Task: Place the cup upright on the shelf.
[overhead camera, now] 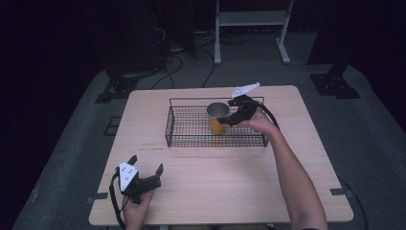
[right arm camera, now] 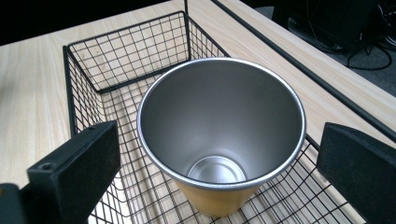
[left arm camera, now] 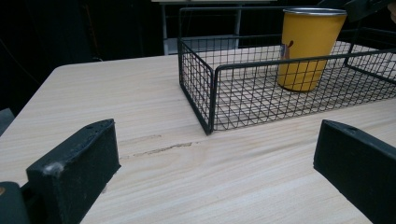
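One yellow cup (overhead camera: 217,117) with a bare steel interior stands upright in one black wire basket (overhead camera: 191,129) on the pale wood-grain table (overhead camera: 215,187). My right gripper (overhead camera: 233,114) straddles its rim, jaws wide, not touching. My left gripper (overhead camera: 146,167) rests near the table's front edge, jaws wide, empty. The basket's far wall is cut off in my left gripper view

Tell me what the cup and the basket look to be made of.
Cup: apparently metal, likely stainless steel; brushed silvery inside with a bright rim, smooth yellow coating outside. Basket: thin wire mesh on a thicker rod frame, matte black, probably painted or coated steel.
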`<state>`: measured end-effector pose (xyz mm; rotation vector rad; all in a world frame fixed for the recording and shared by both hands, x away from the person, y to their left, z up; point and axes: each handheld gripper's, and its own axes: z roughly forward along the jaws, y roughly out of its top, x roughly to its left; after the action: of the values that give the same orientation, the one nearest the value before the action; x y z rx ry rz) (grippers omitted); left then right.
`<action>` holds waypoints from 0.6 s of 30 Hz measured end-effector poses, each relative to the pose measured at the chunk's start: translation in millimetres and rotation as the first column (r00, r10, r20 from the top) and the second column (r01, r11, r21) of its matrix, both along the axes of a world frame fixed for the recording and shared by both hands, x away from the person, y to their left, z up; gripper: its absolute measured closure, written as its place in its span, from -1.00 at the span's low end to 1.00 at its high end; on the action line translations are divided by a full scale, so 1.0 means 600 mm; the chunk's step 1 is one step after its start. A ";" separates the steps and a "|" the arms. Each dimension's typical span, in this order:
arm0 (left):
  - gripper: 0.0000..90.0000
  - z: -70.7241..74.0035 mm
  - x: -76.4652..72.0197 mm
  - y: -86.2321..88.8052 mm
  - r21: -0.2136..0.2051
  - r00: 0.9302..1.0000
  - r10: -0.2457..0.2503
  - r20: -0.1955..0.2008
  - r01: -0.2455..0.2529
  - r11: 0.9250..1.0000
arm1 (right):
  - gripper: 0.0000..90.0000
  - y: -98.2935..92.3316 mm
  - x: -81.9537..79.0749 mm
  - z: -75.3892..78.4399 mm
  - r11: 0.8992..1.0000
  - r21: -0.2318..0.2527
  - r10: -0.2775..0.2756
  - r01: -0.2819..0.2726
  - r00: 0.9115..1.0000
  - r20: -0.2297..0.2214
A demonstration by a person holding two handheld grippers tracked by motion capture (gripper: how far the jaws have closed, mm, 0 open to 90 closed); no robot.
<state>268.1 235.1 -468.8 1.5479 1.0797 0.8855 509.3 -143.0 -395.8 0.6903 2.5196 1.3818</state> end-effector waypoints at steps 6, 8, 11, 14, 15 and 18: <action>-1.00 0.000 0.001 -0.001 -0.001 1.000 0.004 0.001 -0.004 1.000 | -1.00 -0.001 -0.002 0.004 1.000 0.015 -0.002 0.002 1.000 -0.003; -1.00 0.000 0.002 -0.001 -0.002 1.000 0.007 0.001 -0.007 1.000 | -1.00 -0.001 -0.001 0.005 1.000 0.015 -0.003 0.003 1.000 -0.003; -1.00 0.000 0.002 0.000 -0.004 1.000 0.010 0.001 -0.010 1.000 | -1.00 -0.002 0.000 0.006 1.000 0.018 -0.004 0.004 1.000 -0.007; -1.00 0.000 0.002 -0.001 -0.002 1.000 0.009 0.003 -0.009 1.000 | -1.00 -0.004 0.000 0.008 1.000 0.018 -0.007 0.007 1.000 -0.010; -1.00 0.000 0.002 -0.001 -0.001 1.000 0.010 0.003 -0.010 1.000 | -1.00 -0.004 0.000 0.009 1.000 0.020 -0.008 0.008 1.000 -0.008; -1.00 0.000 0.002 -0.001 0.002 1.000 0.010 0.004 -0.010 1.000 | -1.00 -0.006 -0.001 0.011 1.000 0.024 -0.010 0.010 1.000 -0.010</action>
<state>269.1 234.5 -468.7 1.5433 1.0850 0.8958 508.6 -146.8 -389.1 0.7143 2.5076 1.4113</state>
